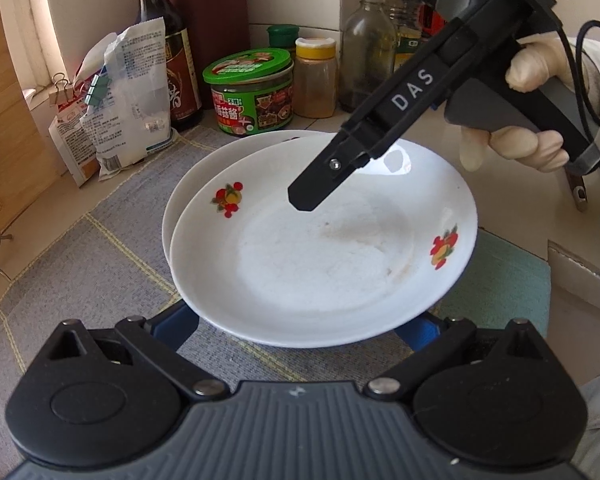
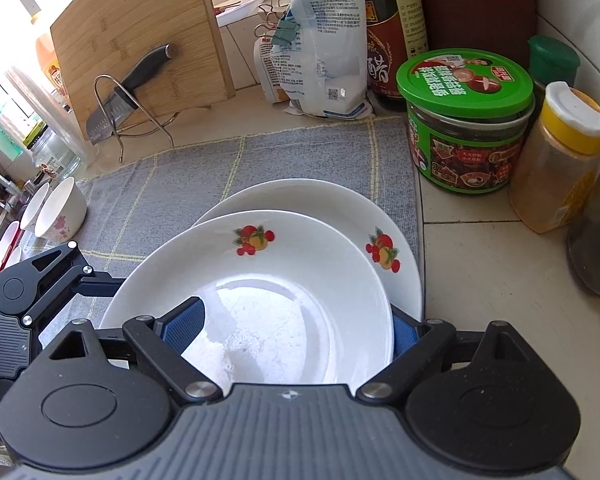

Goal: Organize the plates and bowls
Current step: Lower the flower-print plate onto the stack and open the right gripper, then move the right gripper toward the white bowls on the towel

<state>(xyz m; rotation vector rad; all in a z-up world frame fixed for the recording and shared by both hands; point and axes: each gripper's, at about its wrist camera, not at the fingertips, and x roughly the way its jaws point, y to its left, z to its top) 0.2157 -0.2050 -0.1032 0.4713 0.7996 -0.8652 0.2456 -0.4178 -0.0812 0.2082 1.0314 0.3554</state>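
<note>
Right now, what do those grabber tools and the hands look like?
Each gripper is black and grey with blue ridged pads. The right gripper has white letters DAS and a black cable. The hand wears a pale glove.

A grey mat (image 2: 188, 184) with yellow lines is spread on the tiled counter (image 2: 480, 264). Behind it a green-lidded jar (image 2: 466, 120), a yellow-capped spice jar (image 2: 560, 160), a dark sauce bottle (image 2: 392, 28) and a clipped white bag (image 2: 320, 48) are lined up. A knife (image 2: 128, 92) is held in a wire rack (image 2: 140, 120) against a bamboo board (image 2: 140, 32).
</note>
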